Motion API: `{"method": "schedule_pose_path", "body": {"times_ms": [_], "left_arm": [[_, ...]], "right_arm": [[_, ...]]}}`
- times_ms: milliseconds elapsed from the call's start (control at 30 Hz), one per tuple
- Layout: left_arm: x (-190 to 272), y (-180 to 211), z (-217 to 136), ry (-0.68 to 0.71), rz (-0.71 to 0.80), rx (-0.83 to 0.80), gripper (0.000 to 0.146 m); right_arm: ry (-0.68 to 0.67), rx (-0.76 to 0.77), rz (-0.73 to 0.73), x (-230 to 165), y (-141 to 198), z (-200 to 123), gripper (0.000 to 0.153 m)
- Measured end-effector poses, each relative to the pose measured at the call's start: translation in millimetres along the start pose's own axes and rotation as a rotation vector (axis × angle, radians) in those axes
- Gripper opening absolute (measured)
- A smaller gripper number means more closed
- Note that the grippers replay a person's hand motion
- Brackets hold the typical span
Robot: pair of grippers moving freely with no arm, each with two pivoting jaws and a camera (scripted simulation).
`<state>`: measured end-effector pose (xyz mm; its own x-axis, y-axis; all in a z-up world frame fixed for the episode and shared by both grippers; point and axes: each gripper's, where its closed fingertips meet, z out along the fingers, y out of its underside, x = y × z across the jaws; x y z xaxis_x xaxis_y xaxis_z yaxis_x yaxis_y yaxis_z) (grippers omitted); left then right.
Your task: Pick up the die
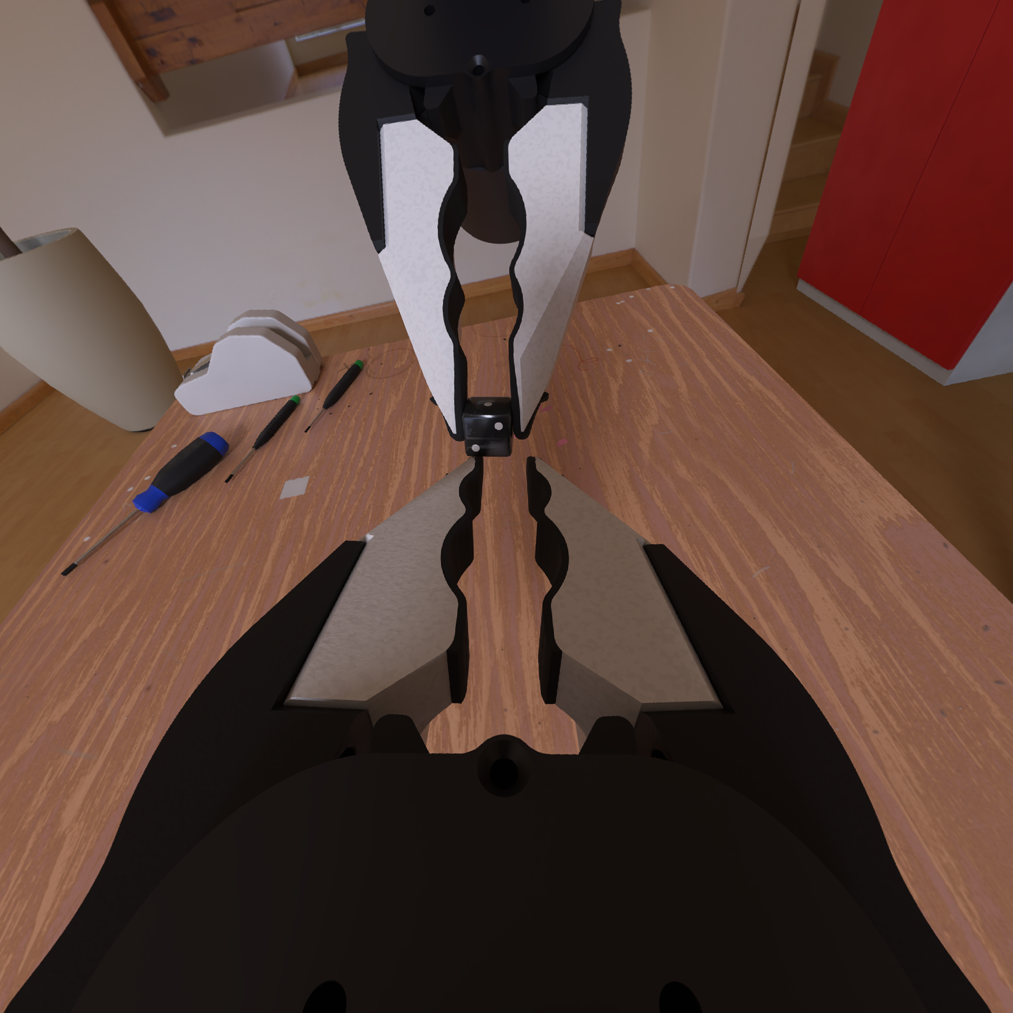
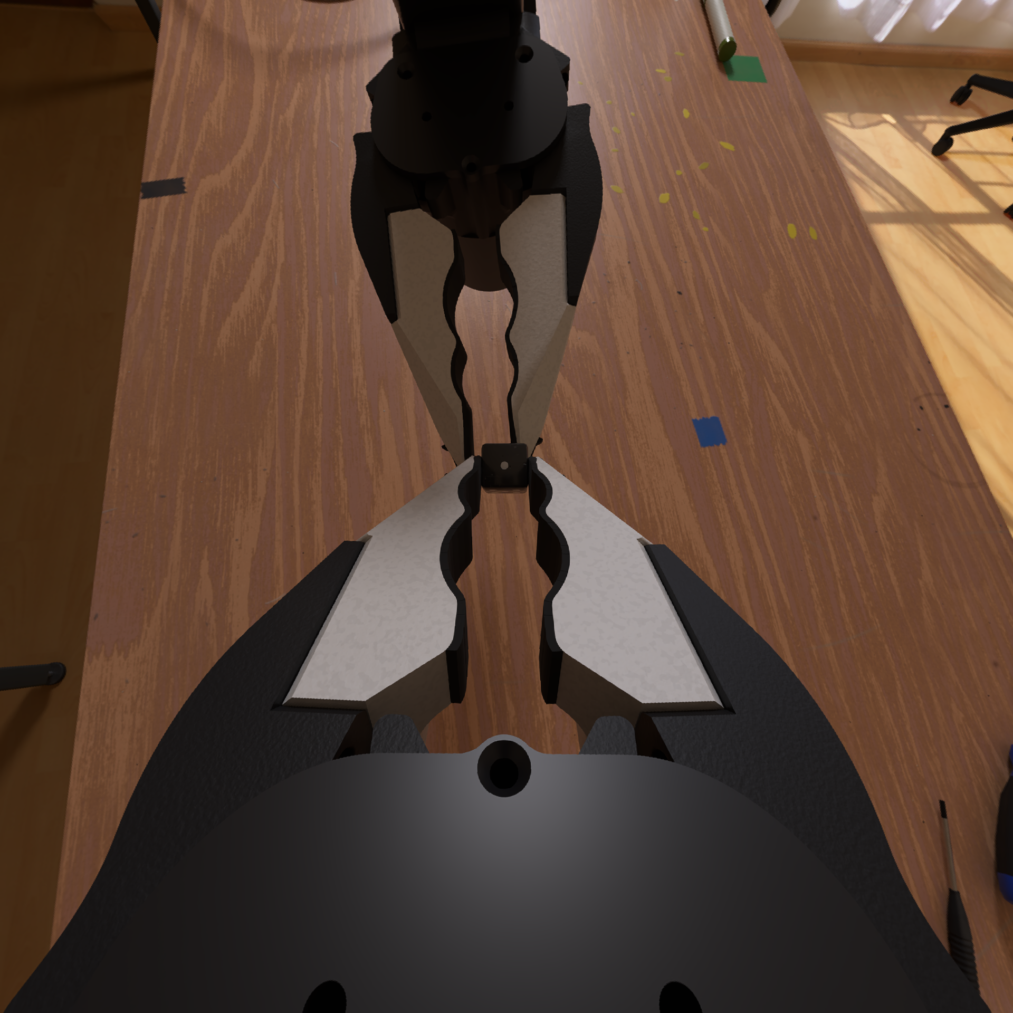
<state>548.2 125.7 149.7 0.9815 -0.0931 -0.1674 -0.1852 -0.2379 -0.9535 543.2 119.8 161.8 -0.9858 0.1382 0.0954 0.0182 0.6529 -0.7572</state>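
Two grippers meet nose to nose over the wooden table [image 1: 712,493]. In the left wrist view, the left gripper [image 1: 503,463] sits nearest, jaws narrow and empty, tips just short of the die [image 1: 487,426]. Beyond it, the right gripper [image 2: 504,466] pinches that die on two opposite faces, though whether it's off the wood I can't tell. It looks small, light, rigid and glossy, so probably slippery; flat faces are the right hold.
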Motion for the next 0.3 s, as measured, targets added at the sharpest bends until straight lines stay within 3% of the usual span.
{"method": "schedule_pose_path", "body": {"times_ms": [300], "left_arm": [[1.5,-0.9,-0.3,0.016,-0.010,0.009,0.016]], "right_arm": [[-0.011,0.008,-0.009,-2.6,-1.2,-0.2,0.016]]}}
